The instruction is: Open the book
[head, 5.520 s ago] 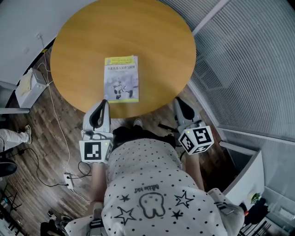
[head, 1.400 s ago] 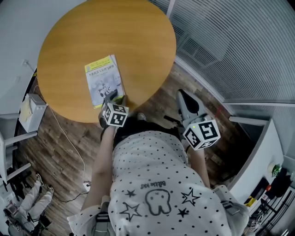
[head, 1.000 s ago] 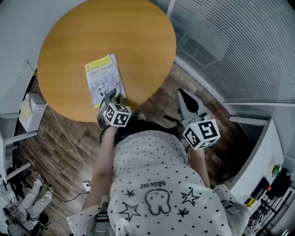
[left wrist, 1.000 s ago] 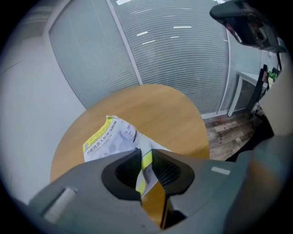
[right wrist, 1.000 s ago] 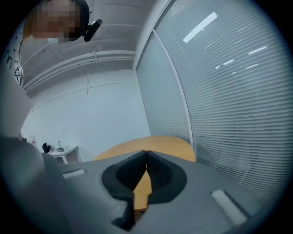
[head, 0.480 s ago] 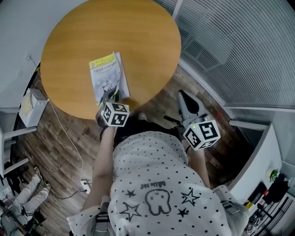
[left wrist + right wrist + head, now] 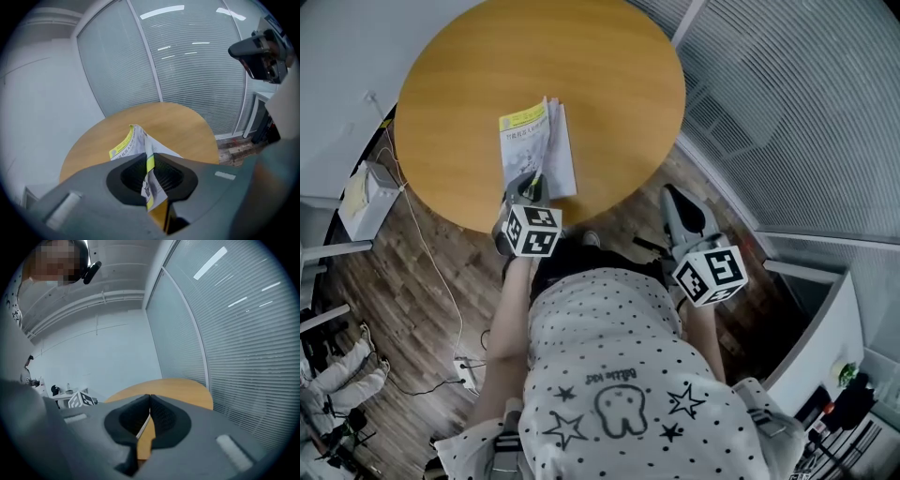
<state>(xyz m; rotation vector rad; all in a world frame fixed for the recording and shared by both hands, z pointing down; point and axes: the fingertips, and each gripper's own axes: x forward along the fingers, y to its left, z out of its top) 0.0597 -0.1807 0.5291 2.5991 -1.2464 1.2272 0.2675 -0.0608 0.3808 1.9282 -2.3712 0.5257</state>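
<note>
Nearest to me, just off the round table's [image 7: 609,66] near edge and above the wooden floor [image 7: 422,281], my right gripper [image 7: 676,199] hung with its jaws pressed together and nothing between them, its marker cube [image 7: 711,275] turned up toward my head. My left gripper [image 7: 528,186] reached over that same near edge, angled downward. Its jaws had just been closing, and they now pinched the lower edge of the book's front cover [image 7: 140,145], so my fingers there were narrow and gripping paper. The book [image 7: 536,150] lay on the table close to the near edge, left of the table's middle. Its cover was lifted clear of the pages and stood up almost on edge, yellow strip at the top, with the white first page lying flat on the side toward the table's middle. Past the book the tabletop ran bare to its far rim, and beyond the table's right side stood the glass wall with its blinds [image 7: 806,103].
</note>
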